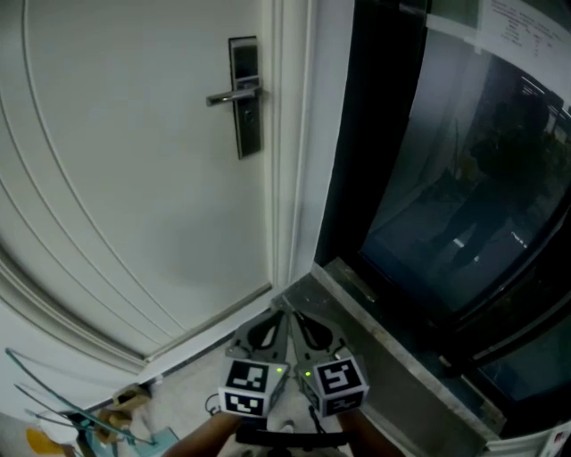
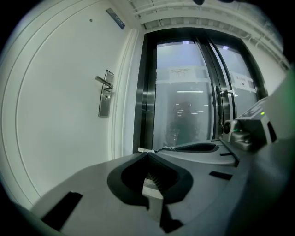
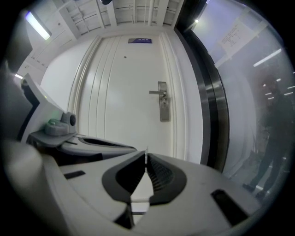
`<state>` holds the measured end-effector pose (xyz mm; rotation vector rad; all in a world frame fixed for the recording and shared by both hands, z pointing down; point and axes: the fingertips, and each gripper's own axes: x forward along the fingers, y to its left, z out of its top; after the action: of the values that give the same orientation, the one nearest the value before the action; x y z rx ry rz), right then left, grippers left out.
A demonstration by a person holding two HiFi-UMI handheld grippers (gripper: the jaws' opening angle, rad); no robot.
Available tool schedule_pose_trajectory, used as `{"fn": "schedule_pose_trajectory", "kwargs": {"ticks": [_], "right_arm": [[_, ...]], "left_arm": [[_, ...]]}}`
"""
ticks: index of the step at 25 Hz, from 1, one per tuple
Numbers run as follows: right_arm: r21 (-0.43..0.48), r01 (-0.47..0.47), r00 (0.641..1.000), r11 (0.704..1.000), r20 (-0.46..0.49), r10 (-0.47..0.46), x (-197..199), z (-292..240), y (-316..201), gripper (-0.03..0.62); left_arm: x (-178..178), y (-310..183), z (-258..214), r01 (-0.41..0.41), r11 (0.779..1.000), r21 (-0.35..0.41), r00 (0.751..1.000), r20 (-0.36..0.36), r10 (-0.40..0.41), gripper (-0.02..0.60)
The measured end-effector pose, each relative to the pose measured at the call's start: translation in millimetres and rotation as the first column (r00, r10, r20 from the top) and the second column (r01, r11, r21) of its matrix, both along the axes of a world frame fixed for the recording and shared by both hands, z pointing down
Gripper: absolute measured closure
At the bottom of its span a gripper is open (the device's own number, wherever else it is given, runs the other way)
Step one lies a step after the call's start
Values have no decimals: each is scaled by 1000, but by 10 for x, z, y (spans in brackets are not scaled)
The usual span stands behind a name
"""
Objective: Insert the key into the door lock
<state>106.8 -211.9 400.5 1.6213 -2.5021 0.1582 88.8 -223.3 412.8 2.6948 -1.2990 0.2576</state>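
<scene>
The lock plate (image 1: 245,96) with its lever handle (image 1: 232,95) sits high on the white door (image 1: 134,178), far from both grippers. It also shows in the left gripper view (image 2: 106,99) and the right gripper view (image 3: 163,107). Low in the head view, my left gripper (image 1: 275,314) and right gripper (image 1: 294,314) are held side by side, tips toward the foot of the door frame. The right gripper (image 3: 146,156) is shut, and a thin silvery edge, seemingly the key (image 3: 146,151), pokes out at its tip. The left gripper (image 2: 148,156) is shut with nothing seen between its jaws.
A white door frame (image 1: 290,134) separates the door from a dark glass panel (image 1: 446,178) on the right, which carries a paper notice (image 1: 526,27). A grey stone sill (image 1: 401,357) runs below the glass. Wire hangers and clutter (image 1: 80,428) lie at lower left.
</scene>
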Motion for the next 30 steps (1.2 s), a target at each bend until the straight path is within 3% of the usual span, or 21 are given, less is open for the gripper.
{"fn": "schedule_pose_trajectory", "kwargs": {"ticks": [7, 16, 22, 27, 30], "right_arm": [[23, -30, 999, 999, -32, 30, -150, -109, -610, 574], [66, -26, 973, 997, -227, 40, -475, -269, -1239, 574], [163, 0, 894, 987, -442, 73, -623, -456, -1559, 574], [234, 37, 833, 972, -545, 99, -724, -631, -1753, 574], [249, 58, 766, 967, -632, 116, -750, -732, -1854, 574]], "left_arm": [[-159, -591, -99, -29, 1000, 11, 999, -18, 30, 572], [-440, -1245, -253, -75, 997, 26, 996, -41, 76, 572], [-591, -1526, -398, -107, 993, 43, 991, -75, 110, 572], [-670, -1659, -491, -121, 991, 49, 987, -99, 125, 572], [-714, -1754, -566, -117, 992, 57, 986, -111, 123, 572]]}}
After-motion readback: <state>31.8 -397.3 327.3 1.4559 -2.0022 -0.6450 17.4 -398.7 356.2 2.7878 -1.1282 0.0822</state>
